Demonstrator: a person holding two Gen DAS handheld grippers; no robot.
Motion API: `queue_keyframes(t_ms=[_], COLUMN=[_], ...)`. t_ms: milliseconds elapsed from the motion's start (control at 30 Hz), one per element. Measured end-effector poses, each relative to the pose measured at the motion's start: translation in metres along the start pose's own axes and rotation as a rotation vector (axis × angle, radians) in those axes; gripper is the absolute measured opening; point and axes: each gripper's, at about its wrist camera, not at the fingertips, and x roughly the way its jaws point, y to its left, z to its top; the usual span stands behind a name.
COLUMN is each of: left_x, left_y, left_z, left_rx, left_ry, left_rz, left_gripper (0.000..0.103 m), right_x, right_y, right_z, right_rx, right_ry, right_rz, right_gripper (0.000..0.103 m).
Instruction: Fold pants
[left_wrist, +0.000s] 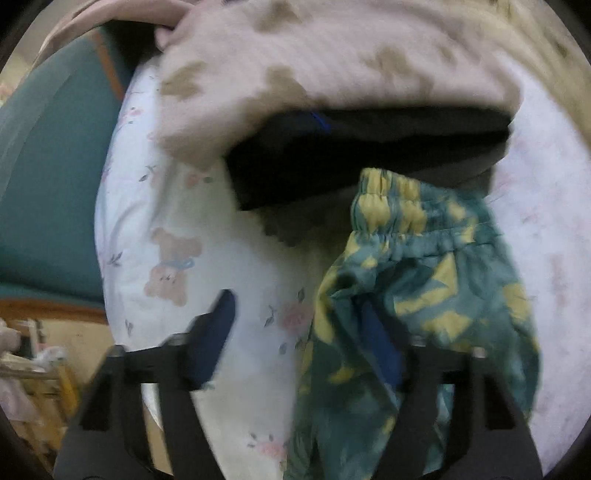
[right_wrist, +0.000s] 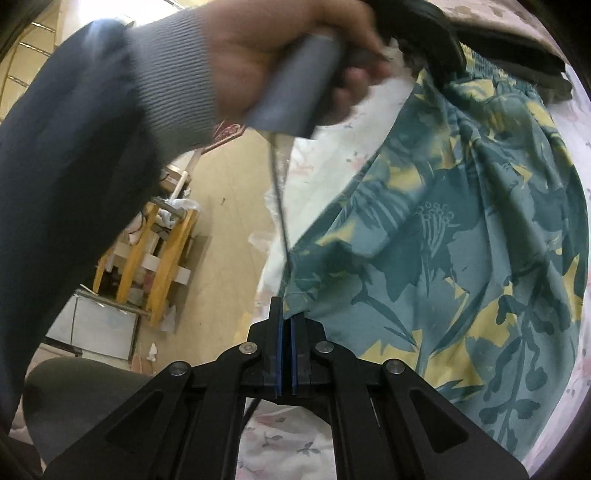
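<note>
The pants (right_wrist: 461, 236) are teal with a yellow leaf print and lie on a white floral bedsheet (right_wrist: 321, 162). My right gripper (right_wrist: 287, 325) is shut on a corner of the pants at the bed's edge. In the left wrist view my left gripper (left_wrist: 299, 339) is open: the pants (left_wrist: 417, 295) hang over its right finger, elastic waistband up, and nothing sits between the pads. The person's hand holding the left gripper (right_wrist: 291, 66) shows near the waistband in the right wrist view.
A pink patterned blanket (left_wrist: 332, 62) and dark folded clothes (left_wrist: 369, 155) lie at the far side of the bed. A teal headboard (left_wrist: 48, 177) stands to the left. A wooden rack (right_wrist: 155, 254) and a box stand on the floor beside the bed.
</note>
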Motion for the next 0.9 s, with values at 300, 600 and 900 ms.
queue_keyframes(t_ms=[300,600,900], left_x=[-0.082,-0.044,-0.022], left_y=[0.080,0.072,0.012], left_z=[-0.115,-0.189,-0.212], left_rx=[-0.137,-0.251,-0.068], left_ry=[-0.071,0.091,0.148], left_rz=[-0.082,-0.307,-0.322], left_gripper=[0.076,0.081,0.076], right_x=[0.047,-0.022,-0.098], right_y=[0.046,0.017,-0.140], right_z=[-0.001,-0.044,-0.096], right_rx=[-0.097,-0.031,0.471], right_ry=[0.041,-0.036,-0.168], right_rz=[0.029,0.023,-0.135], right_gripper=[0.042,0.063,0.078])
